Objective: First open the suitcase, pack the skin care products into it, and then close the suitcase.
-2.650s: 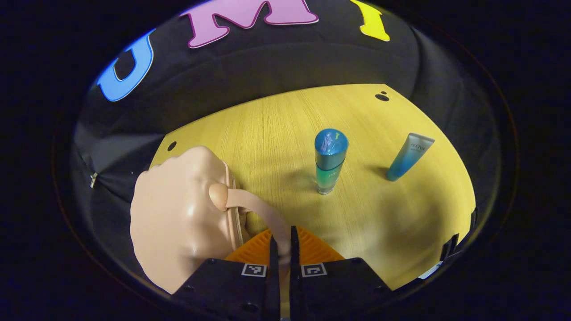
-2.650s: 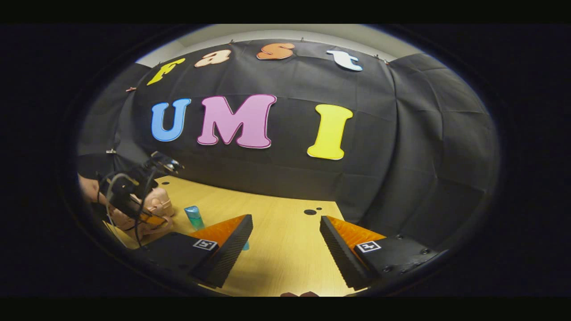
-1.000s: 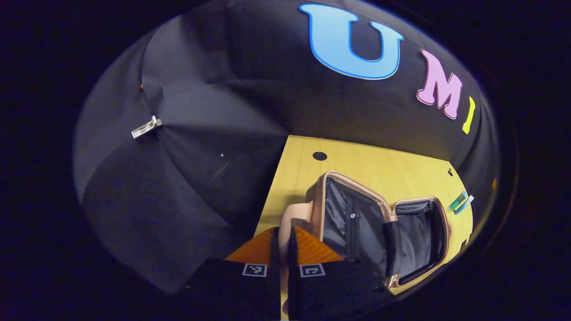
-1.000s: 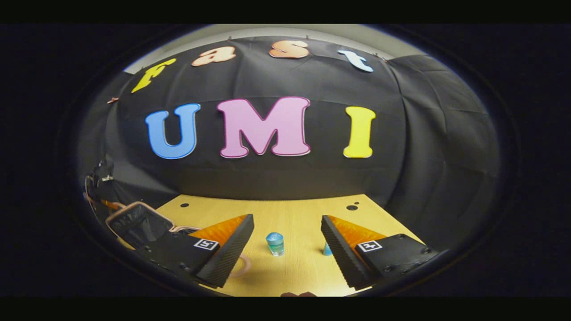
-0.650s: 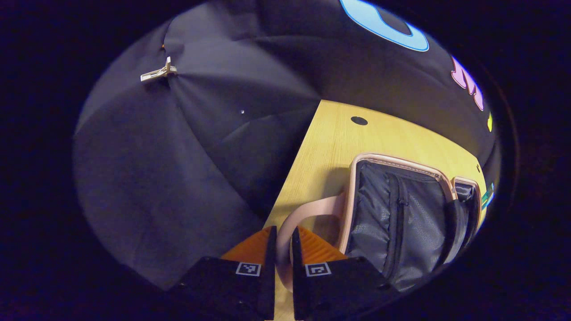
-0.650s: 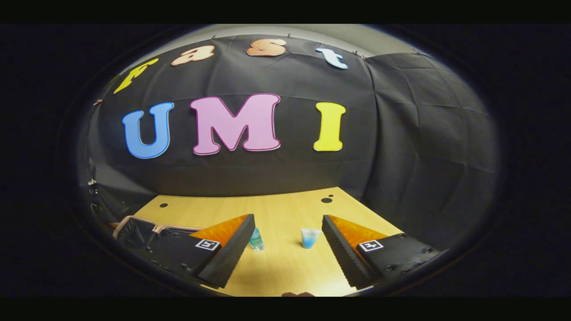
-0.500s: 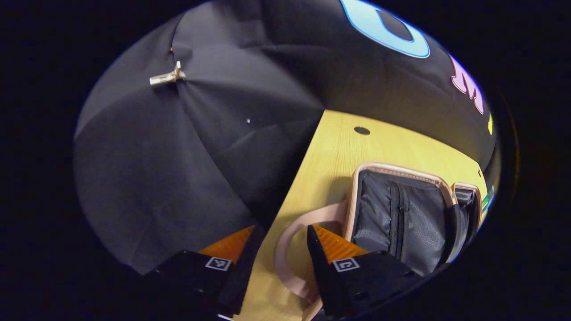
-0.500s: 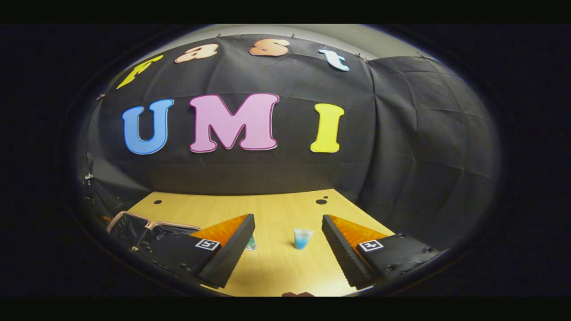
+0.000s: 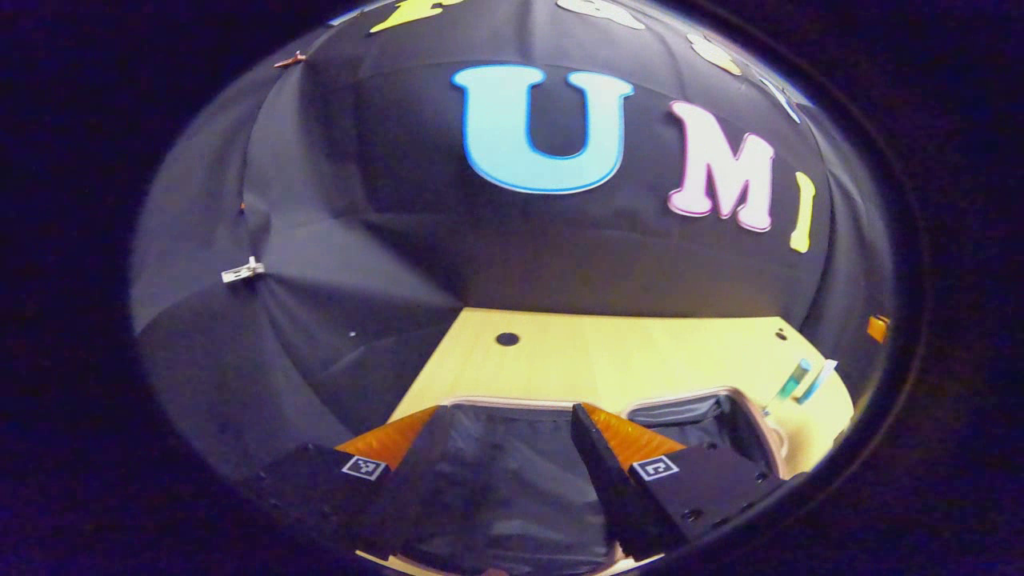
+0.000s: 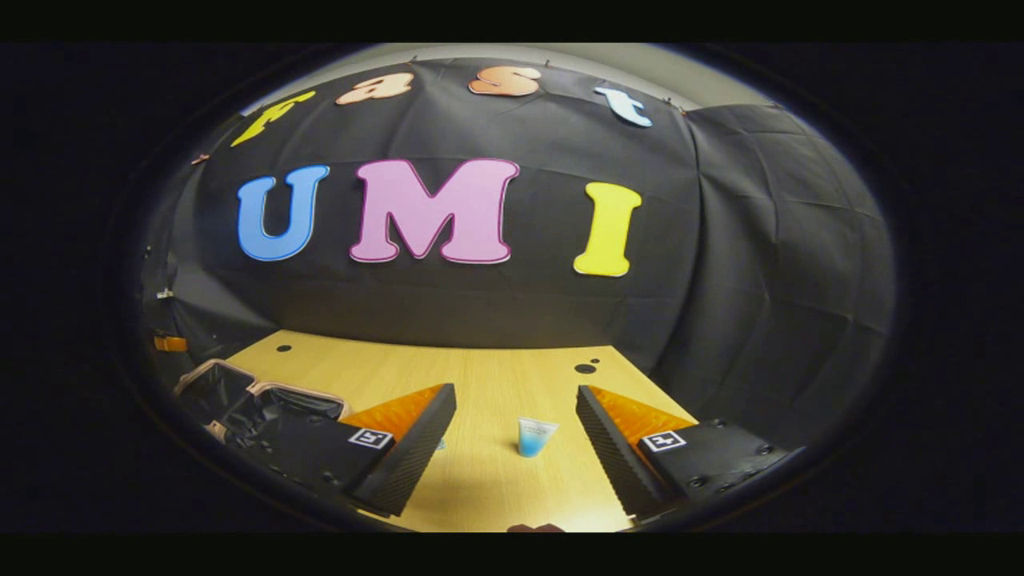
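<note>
I read the suitcase [image 9: 512, 480] lying open under my left gripper [image 9: 506, 440], fingers spread, right gripper [image 10: 516, 428] spread empty, tube [image 10: 534, 437] at 12 o'clock

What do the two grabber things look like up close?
Each one has two wedge-shaped fingers with ridged faces, fixed to black blocks. Every block carries a small square black-and-white marker and little screws. You can see this on the left gripper and the right gripper.

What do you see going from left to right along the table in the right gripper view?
Open suitcase → right gripper's left finger → blue tube → right gripper's right finger.
</note>
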A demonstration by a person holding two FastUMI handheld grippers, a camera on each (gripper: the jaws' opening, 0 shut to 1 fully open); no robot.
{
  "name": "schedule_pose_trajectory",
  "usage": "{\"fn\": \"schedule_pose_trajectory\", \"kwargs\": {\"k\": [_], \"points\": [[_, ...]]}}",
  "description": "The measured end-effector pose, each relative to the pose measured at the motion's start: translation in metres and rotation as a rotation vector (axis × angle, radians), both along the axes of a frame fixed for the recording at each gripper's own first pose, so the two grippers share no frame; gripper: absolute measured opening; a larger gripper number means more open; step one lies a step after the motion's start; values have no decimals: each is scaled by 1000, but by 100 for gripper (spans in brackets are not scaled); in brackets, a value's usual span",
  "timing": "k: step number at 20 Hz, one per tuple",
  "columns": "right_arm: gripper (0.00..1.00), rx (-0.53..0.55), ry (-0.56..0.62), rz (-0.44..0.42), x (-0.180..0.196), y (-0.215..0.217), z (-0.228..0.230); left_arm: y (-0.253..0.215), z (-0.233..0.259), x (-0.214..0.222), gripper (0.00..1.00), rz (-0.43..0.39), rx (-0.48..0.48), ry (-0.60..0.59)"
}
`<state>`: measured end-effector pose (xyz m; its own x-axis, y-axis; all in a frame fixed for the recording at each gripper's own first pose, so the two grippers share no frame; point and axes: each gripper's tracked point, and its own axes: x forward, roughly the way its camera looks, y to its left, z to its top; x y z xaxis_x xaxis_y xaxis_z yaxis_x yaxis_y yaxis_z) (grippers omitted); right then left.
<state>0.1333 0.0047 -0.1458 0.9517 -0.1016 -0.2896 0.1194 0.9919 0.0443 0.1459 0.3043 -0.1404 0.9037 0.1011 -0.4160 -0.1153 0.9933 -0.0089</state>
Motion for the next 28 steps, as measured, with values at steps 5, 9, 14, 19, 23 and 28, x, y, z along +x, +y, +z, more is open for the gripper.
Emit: {"fn": "schedule_pose_trajectory", "kwargs": {"k": [5,9,14,19,23,28], "points": [[97,7,64,43,18,-15,-46,-189,-11,19,95,-238,-122,8],[97,49,171,85,28,-20,-99,-301,-59,32,96,-338,-178,107],[97,95,270,119,35,-25,-145,-362,-117,55,96,-337,-129,286],[96,119,332,148,52,-23,-177,-399,-131,66,96,-327,-135,356],[96,138,389,141,60,-28,-204,-412,-141,75,96,-339,-90,379],[97,128,449,127,72,-29,-238,-431,-146,90,95,-339,-66,416]]}}
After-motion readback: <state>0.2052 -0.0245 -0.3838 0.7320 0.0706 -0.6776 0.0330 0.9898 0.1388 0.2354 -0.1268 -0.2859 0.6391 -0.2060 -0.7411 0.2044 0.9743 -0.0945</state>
